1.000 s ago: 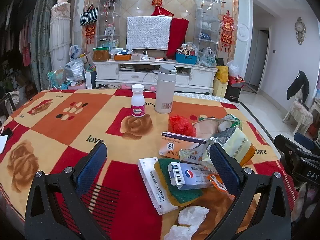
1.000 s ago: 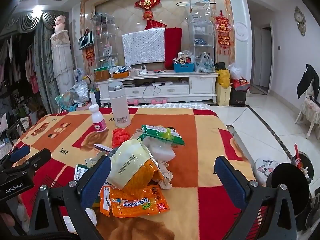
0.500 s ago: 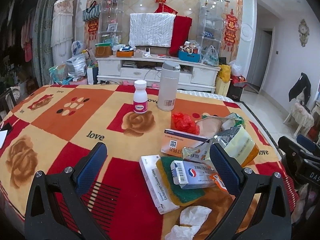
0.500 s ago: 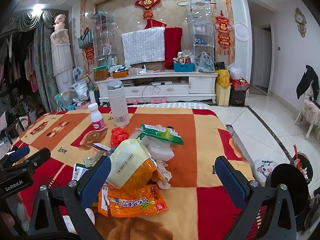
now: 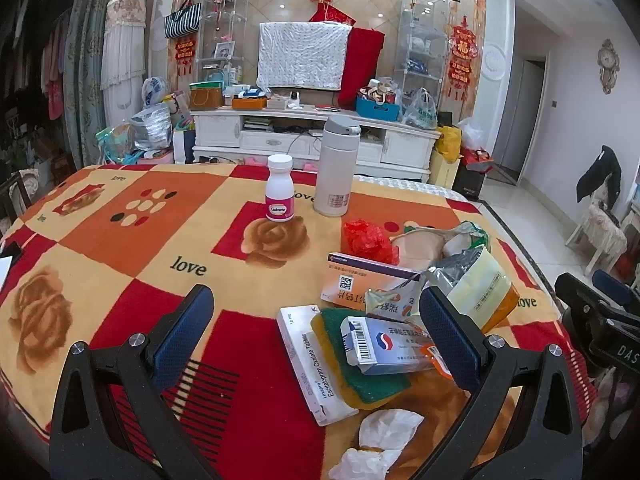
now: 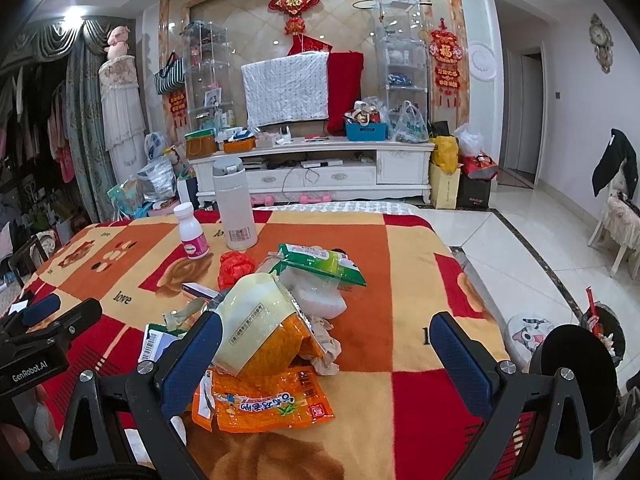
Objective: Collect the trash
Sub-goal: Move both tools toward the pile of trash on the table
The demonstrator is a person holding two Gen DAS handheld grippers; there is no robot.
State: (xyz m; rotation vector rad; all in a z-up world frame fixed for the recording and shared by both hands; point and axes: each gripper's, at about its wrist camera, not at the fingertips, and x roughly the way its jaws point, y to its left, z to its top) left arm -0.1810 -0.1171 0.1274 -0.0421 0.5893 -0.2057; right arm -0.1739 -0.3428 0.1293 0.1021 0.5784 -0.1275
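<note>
Trash heap: near-right part of tabletop [image 5: 120,240], on rose-and-"love" blanket.
White box [image 5: 316,364]: "Escitalopram Oxalate Tablets", long axis 11-to-5 o'clock, lying flat beside green sponge [image 5: 360,376].
Blue-white barcoded box [image 5: 384,346]: atop sponge, long axis 9-to-3.
Orange wrapper [image 6: 260,400]: flat, long axis 9-to-3; seen whole in right view only.
Crumpled tissues [image 5: 384,440]: left view only.
Pink bottle [image 5: 280,194]: "Caltrate", upright beside white flask [image 5: 334,168].
Left tongs [image 5: 316,340]: spread, empty, above heap.
Right tongs [image 6: 326,356]: spread, empty; left unit reads "GenRobot.AI".
</note>
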